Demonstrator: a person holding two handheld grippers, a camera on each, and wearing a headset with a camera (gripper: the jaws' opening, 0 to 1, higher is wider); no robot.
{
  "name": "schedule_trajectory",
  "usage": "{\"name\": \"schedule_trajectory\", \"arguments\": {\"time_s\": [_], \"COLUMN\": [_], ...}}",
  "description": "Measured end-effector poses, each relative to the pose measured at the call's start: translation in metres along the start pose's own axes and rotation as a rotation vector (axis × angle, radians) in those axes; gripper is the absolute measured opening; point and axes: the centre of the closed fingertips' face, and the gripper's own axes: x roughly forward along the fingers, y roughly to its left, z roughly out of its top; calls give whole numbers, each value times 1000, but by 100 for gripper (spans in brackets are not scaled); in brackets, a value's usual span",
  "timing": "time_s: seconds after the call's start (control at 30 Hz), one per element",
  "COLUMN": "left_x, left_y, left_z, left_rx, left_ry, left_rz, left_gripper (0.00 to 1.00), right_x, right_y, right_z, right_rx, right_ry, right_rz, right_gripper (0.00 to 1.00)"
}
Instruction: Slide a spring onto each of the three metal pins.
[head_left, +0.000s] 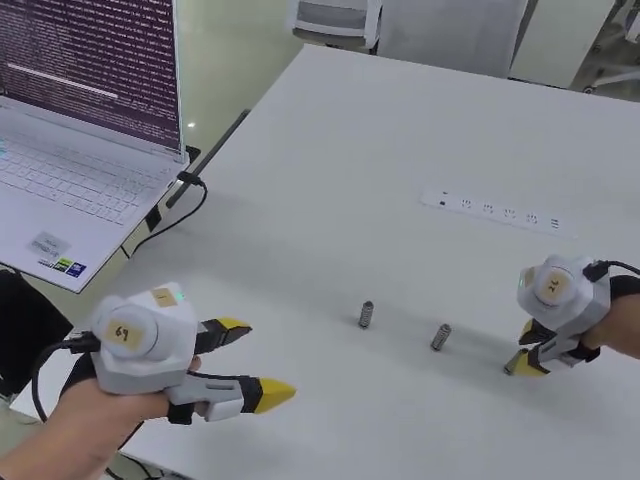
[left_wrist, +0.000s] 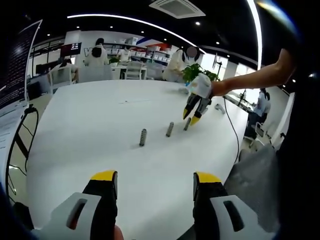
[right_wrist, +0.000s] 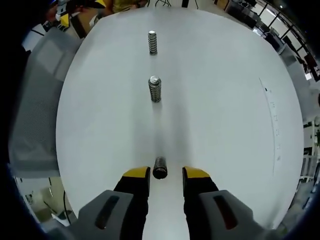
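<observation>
Sitting between tips of the right tool (right_wrist: 166, 173) is 1 spring (right_wrist: 160, 167).

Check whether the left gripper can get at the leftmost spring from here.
Probably yes. The left gripper is open and faces the leftmost spring with only bare table between. The right gripper sits at the far end of the row, out of the way.

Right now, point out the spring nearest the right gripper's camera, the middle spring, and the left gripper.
nearest spring (right_wrist: 160, 168), right gripper view, middle of its coils.
middle spring (right_wrist: 155, 90), right gripper view, middle of its coils.
left gripper (head_left: 266, 360), head view, midway between its yellow fingertips.
</observation>
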Motion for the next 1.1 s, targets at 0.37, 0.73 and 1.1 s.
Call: {"name": "schedule_trajectory", "arguments": {"time_s": [0.37, 0.73, 1.1], "left_x": [0, 2, 2], "left_y": [-1, -6, -7], "left_z": [5, 8, 12], "left_rx": [8, 27, 32], "left_ry": [-12, -12, -18], "left_rz": [-10, -18, -21], "left_gripper": [56, 57, 58], "right_x": [-17, -28, -41], "right_y": [3, 14, 30], "right_z": [-7, -14, -23], "right_rx": [72, 225, 491], "right_ry": [-48, -139, -313], "right_rz": [-45, -81, -95], "right_gripper": [29, 30, 35]}}
